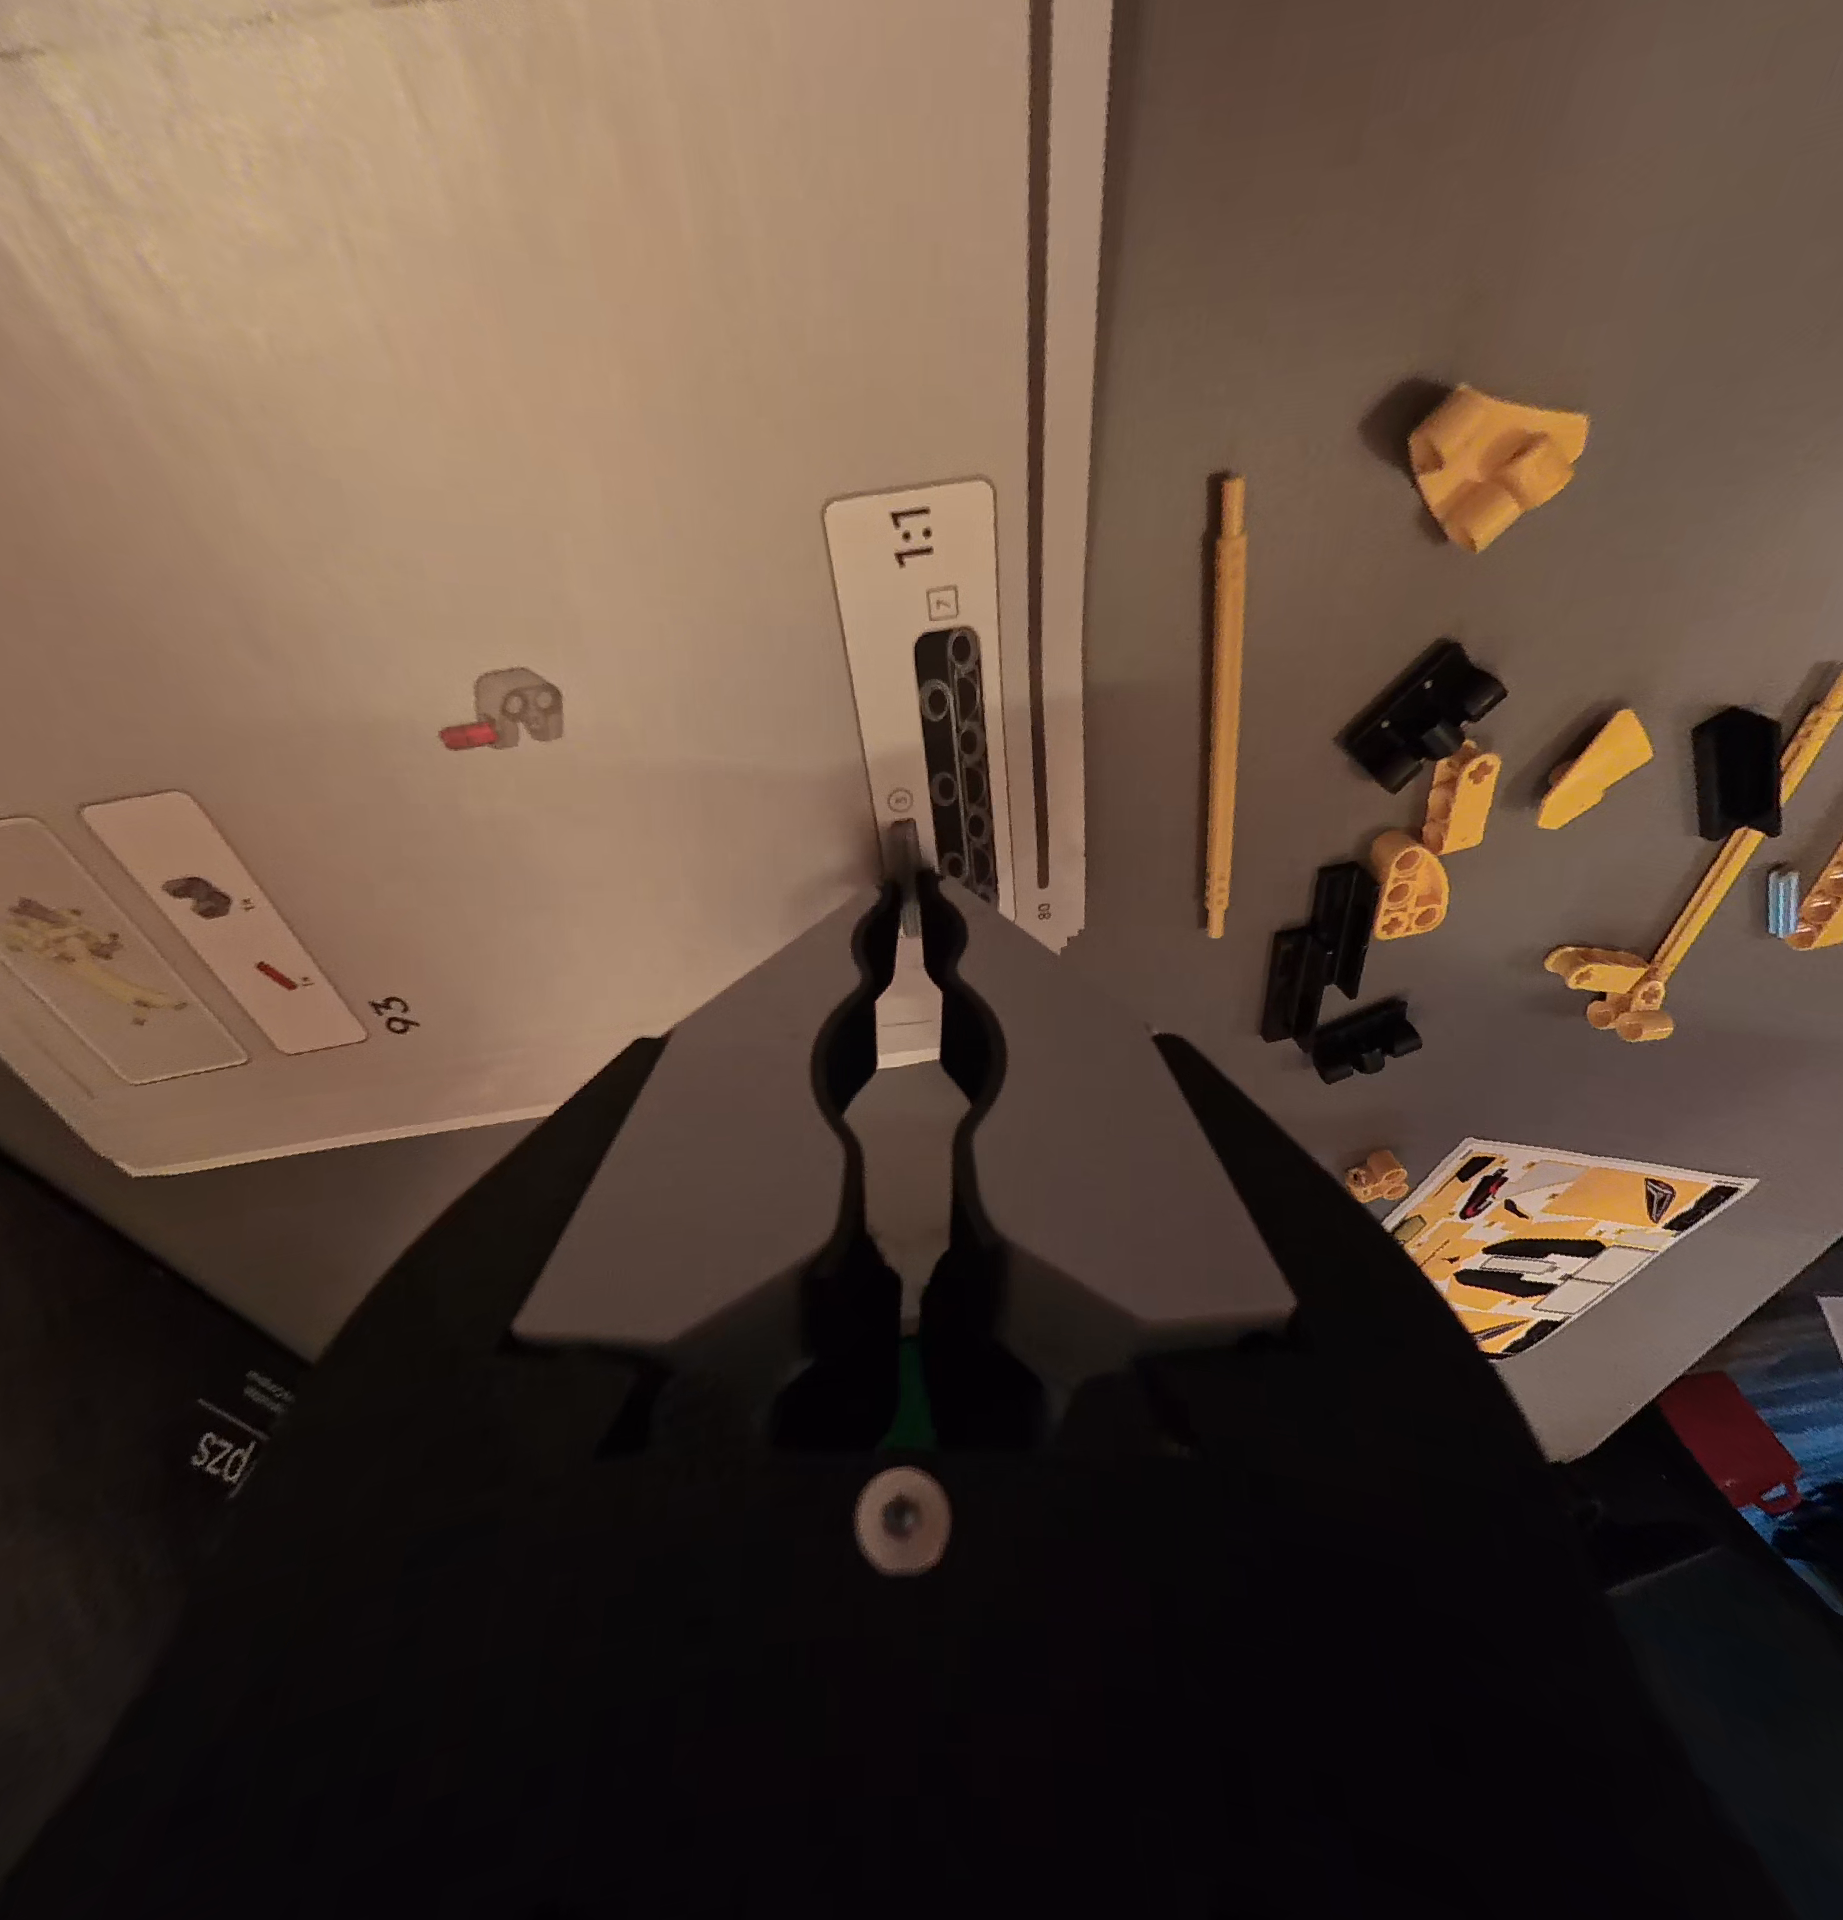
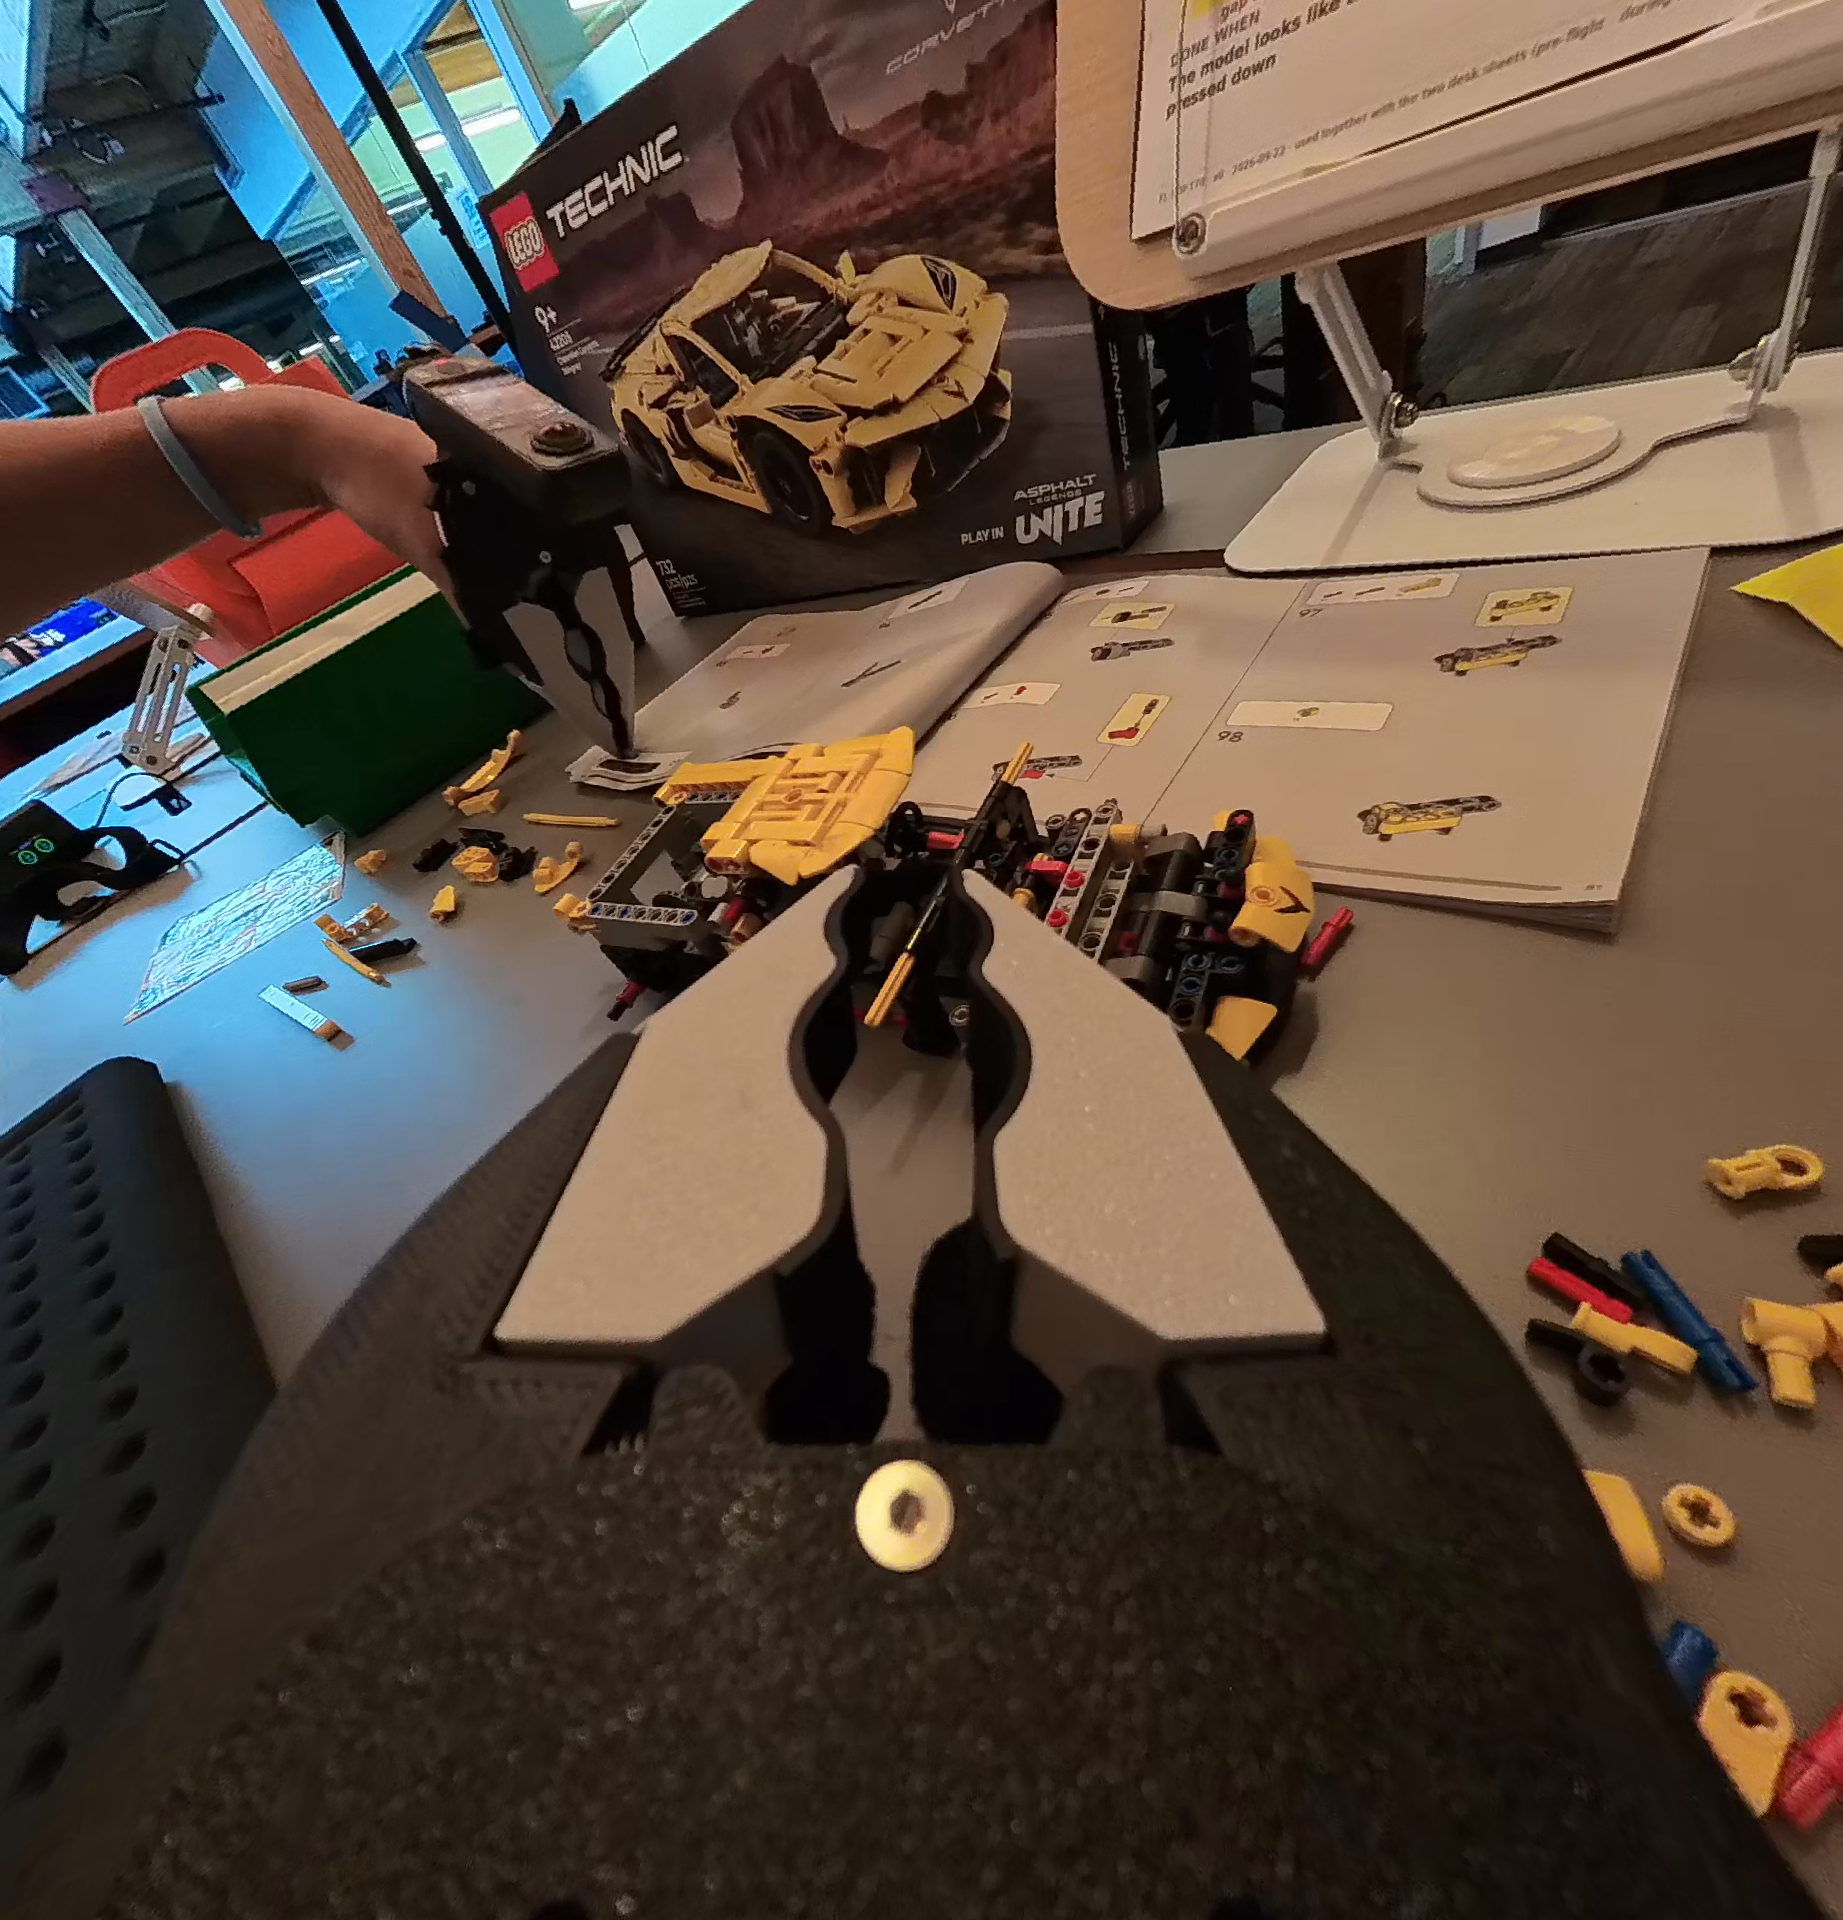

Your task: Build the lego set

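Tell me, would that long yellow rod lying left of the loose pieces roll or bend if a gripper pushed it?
The yellow rod looks thin, long and roundish, so a sideways nudge would probably roll it across the smooth grey table. Being so slender, it is likely light and may flex a little. Lying flat, it could be awkward to pinch.

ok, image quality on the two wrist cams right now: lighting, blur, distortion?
Left wrist view: dim and warm-tinted; the manual page is smeared toward the top left, while the loose yellow and black pieces stay fairly sharp.
Right wrist view: brighter and cooler, with bluish light on the left; the half-built car is crisp, while the right tool is slightly soft.
Both views show fisheye bending at the edges.
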A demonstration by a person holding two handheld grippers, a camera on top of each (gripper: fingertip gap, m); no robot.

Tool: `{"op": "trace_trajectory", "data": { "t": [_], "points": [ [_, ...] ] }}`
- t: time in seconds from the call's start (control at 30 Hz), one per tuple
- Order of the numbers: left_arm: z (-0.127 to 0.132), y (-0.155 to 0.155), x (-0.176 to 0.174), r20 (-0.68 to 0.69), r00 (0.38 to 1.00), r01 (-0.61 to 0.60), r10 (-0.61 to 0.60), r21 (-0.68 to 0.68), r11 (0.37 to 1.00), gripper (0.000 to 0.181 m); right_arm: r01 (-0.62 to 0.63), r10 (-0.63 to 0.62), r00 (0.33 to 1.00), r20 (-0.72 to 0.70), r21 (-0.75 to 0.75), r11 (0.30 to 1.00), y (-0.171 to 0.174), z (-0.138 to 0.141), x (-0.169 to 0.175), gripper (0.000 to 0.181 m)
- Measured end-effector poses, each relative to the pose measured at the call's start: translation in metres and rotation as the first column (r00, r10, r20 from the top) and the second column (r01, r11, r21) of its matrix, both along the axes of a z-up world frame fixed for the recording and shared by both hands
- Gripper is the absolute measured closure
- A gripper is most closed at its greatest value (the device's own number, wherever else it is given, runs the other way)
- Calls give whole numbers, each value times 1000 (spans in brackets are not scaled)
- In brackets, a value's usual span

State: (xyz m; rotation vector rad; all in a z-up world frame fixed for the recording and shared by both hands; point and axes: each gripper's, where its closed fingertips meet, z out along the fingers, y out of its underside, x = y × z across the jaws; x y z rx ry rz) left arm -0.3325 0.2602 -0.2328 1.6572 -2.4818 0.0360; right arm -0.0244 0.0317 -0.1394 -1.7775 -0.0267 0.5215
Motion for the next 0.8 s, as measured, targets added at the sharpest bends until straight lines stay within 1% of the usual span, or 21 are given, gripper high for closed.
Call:
{"op": "trace_trajectory", "data": {
  "t": [0.2, 0.27, 0.3, 0.37, 0.43, 0.47, 0.53, 0.57, 0.6, 0.67, 0.7, 0.8],
  "points": [
    [0, -3, 1, -3, 1000, -10, 10, -5, 1000, 178, 8, -8, 1000, -6, 4, 1000, 0, 1, 2, 169],
    [9, -10, 10, 59, 996, -70, 72, -30, 997, 178, 12, -12, 1000, -1, 5, 1000, -1, 1, 3, 169],
    [21, -23, 20, 106, 986, -124, 131, -76, 989, 178, 17, -17, 1000, 3, 6, 1000, -1, 1, 4, 168],
    [53, -72, 51, 230, 941, -201, 250, -214, 956, 178, 29, -29, 1000, 6, 12, 1000, -2, 2, 7, 168],
    [80, -141, 91, 389, 866, -183, 315, -339, 923, 178, 37, -37, 999, -1, 18, 999, -2, 3, 9, 167],
    [86, -177, 109, 428, 828, -187, 362, -397, 898, 178, 35, -35, 999, -6, 18, 999, -1, 3, 9, 167],
    [79, -236, 137, 422, 781, -244, 460, -472, 847, 178, 33, -33, 999, -13, 17, 999, 1, 4, 9, 167],
    [73, -260, 150, 425, 766, -254, 481, -488, 835, 178, 29, -29, 999, -16, 16, 999, 2, 4, 9, 167],
    [66, -277, 163, 442, 753, -258, 488, -483, 837, 178, 26, -26, 999, -20, 15, 1000, 3, 4, 9, 167],
    [52, -295, 187, 469, 730, -290, 497, -447, 846, 178, 23, -23, 999, -31, 19, 1000, 4, 5, 9, 167],
    [44, -304, 196, 457, 739, -296, 495, -440, 848, 178, 22, -22, 999, -36, 18, 1000, 4, 5, 9, 167],
    [23, -312, 214, 415, 751, -357, 514, -399, 844, 178, 23, -22, 998, -53, 16, 1000, 3, 4, 11, 167]
  ]
}}
